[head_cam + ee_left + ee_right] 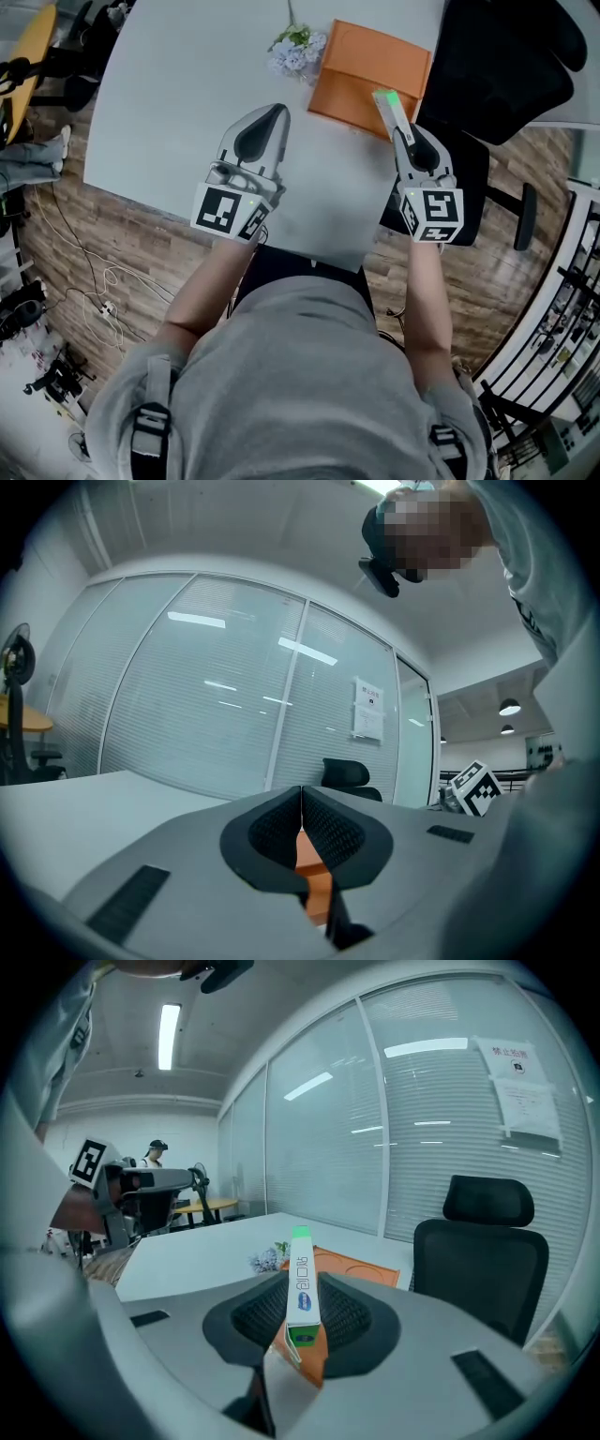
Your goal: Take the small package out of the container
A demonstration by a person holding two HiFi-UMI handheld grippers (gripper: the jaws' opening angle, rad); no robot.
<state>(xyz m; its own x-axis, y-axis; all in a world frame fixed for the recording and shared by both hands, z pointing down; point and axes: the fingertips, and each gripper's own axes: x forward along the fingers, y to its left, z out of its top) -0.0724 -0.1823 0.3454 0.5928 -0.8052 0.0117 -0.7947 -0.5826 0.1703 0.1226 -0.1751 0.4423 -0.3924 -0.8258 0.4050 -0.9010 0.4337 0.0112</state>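
Observation:
A flat orange container (361, 70) lies on the white table (187, 84) at its far right corner. My right gripper (401, 129) is shut on a small white and green package (389, 108) and holds it just over the container's near right edge. In the right gripper view the package (302, 1283) stands on edge between the pads (342, 1312), with the container (366, 1265) behind it. My left gripper (277, 112) hovers over the table to the left of the container, shut and empty. A strip of the orange container (319, 888) shows below its closed pads (328, 827).
A small bunch of pale flowers (298, 49) lies at the container's left edge. A black office chair (511, 56) stands off the table's right side, close to my right gripper. Cables run over the wooden floor (84, 272) at the left.

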